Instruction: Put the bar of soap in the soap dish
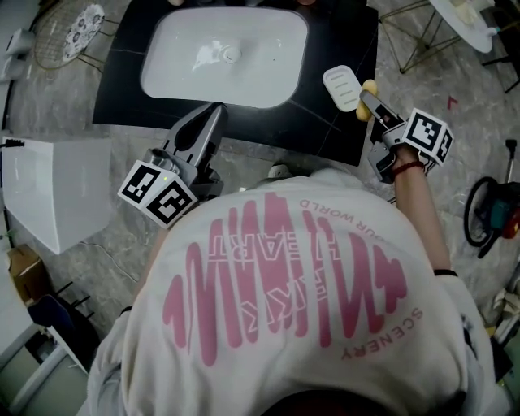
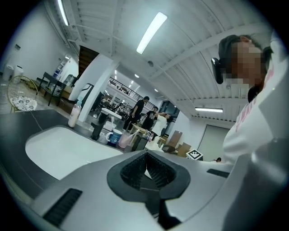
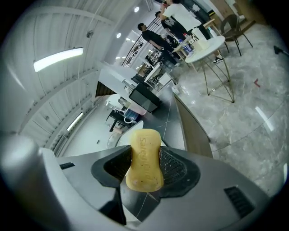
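The yellow bar of soap [image 3: 144, 158] stands upright between the ribbed pads of my right gripper [image 3: 145, 168], which is shut on it. In the head view that soap [image 1: 369, 87] pokes out of the right gripper [image 1: 366, 99] just right of the white soap dish [image 1: 341, 87], which lies on the black counter beside the basin. Part of the dish's white rim [image 3: 123, 136] shows behind the soap in the right gripper view. My left gripper [image 1: 214, 110] hovers at the counter's front edge below the basin, its jaws [image 2: 145, 168] shut with nothing between them.
A white basin [image 1: 227, 57] is set in the black counter [image 1: 325, 122]. A white box [image 1: 57, 195] stands on the floor at left, a wire basket [image 1: 69, 32] at top left, a round table [image 1: 467, 20] at top right. A bottle [image 2: 73, 116] and cups stand behind the basin.
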Demonstrator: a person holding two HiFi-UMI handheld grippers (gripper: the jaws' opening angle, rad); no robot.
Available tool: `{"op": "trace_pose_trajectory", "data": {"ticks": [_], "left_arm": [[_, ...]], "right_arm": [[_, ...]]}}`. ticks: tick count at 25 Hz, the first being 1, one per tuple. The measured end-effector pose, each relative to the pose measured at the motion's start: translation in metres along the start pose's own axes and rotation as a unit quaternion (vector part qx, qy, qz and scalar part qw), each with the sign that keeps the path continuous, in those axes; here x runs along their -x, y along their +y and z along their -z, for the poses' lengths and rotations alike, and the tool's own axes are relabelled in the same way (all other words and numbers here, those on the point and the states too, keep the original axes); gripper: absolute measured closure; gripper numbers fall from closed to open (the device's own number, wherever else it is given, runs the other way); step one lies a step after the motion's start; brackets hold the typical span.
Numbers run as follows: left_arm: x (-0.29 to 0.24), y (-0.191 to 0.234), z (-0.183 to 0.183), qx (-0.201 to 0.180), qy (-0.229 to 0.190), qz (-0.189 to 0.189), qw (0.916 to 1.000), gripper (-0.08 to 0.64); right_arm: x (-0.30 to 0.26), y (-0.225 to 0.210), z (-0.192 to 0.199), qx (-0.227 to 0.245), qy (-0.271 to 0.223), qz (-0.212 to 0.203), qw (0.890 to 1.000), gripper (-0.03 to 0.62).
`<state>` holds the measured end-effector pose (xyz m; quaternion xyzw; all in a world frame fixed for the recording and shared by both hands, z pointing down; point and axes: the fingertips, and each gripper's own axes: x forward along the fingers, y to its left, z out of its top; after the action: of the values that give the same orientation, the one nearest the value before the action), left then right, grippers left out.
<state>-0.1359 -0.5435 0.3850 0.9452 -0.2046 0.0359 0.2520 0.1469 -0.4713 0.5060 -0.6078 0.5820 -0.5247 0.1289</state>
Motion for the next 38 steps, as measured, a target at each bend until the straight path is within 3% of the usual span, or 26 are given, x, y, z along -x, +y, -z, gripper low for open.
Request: {"op": "trace_pose_trajectory", "data": {"ticks": [7,19,25,30,38], "left_arm": [[-0.009,0.014,0.003,0.013,-0.001,0.006,0.9999,0.552],[-0.014,0.019,0.001,0.034,-0.018,-0.027,0.9989,0.552],[-0.011,0.02,0.005,0.039,-0.02,-0.04,0.9982,0.552],[-0.009,0.02,0.002,0.038,-0.028,-0.046,0.9978,0.552],[0.0,0.024,0.002,0.042,-0.036,-0.059,0.9967,0.552]], "right_arm": [[-0.016,0.01,0.002,0.097,0.037,0.059,0.993,0.395],[-0.036,0.011,0.008,0.195,0.11,0.078,0.972,0.394],[-0.044,0.013,0.008,0.261,0.14,0.096,0.95,0.394],[-0.049,0.013,0.008,0.284,0.163,0.108,0.939,0.395],[-0.058,0.013,0.01,0.34,0.196,0.127,0.911,0.394]]}}
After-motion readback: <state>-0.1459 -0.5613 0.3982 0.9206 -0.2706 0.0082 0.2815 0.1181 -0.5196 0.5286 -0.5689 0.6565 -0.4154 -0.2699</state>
